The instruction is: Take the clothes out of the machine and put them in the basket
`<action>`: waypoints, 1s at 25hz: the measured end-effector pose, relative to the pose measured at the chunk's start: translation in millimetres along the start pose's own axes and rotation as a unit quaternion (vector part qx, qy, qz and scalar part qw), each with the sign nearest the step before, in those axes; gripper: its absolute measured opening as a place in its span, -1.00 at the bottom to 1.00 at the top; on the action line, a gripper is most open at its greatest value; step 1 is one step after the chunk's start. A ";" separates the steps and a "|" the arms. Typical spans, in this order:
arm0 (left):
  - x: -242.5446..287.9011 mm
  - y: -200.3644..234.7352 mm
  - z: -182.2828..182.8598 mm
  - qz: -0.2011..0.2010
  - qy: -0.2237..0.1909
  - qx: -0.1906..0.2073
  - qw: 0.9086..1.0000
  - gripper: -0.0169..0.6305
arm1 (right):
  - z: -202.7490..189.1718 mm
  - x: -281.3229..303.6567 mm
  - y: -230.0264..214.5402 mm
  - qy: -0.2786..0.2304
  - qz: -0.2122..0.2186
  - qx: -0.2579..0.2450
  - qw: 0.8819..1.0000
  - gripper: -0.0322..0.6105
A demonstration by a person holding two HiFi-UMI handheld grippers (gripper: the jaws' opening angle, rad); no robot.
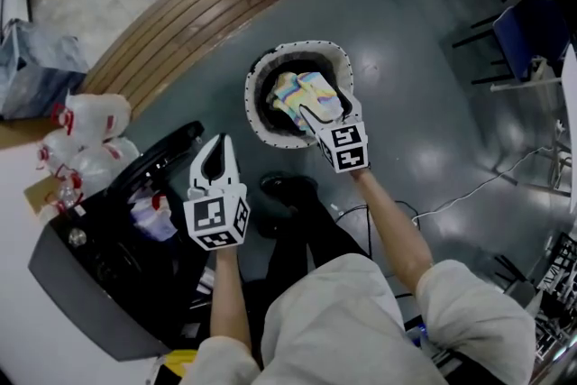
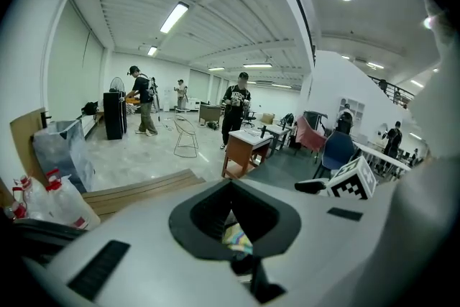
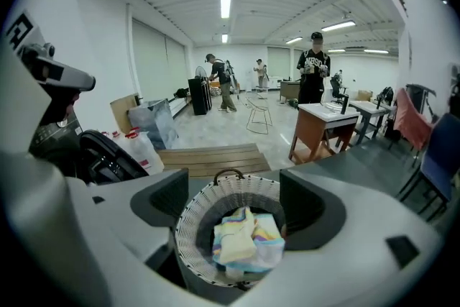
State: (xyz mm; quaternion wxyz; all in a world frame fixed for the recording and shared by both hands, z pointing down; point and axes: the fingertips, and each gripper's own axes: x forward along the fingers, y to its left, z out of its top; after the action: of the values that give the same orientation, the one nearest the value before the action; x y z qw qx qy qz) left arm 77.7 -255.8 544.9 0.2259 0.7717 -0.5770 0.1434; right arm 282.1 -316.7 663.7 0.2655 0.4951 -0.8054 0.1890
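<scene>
Cloth [image 3: 248, 244] well inside basket [image 3: 187, 237] rim

Basket on the floor ahead, machine at the near left.
The clothes [image 1: 302, 93] lie in the basket [image 1: 252, 86], which stands just beyond the person's feet, with the right gripper [image 1: 326, 108] above its near rim. The machine [image 1: 86, 279] sits to the near left, and the left gripper [image 1: 216, 144] hangs between it and the basket. Bags [image 1: 90, 117] lie behind the machine, a slatted platform [image 1: 176, 22] lies behind the basket, and a desk [image 3: 323, 129] stands seemingly right of that platform.
</scene>
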 end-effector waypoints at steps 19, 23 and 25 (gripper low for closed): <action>-84.9 73.2 -29.7 0.113 -0.026 -0.065 0.991 -0.89 | 37.5 -0.9 107.9 -0.016 0.091 -0.100 0.991 -0.83; -126.6 102.9 -42.0 0.165 -0.038 -0.092 0.981 -0.89 | 44.4 2.4 166.0 -0.016 0.141 -0.145 0.979 -0.83; -155.9 122.1 -53.4 0.200 -0.046 -0.109 0.973 -0.89 | 44.8 4.6 206.5 -0.017 0.175 -0.168 0.970 -0.83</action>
State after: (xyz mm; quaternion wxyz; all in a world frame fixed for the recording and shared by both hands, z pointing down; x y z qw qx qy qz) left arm -82.6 -127.9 537.9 0.2486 0.6175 -0.7412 0.0868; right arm 84.2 -254.8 622.7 0.2942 0.2975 -0.9042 0.0858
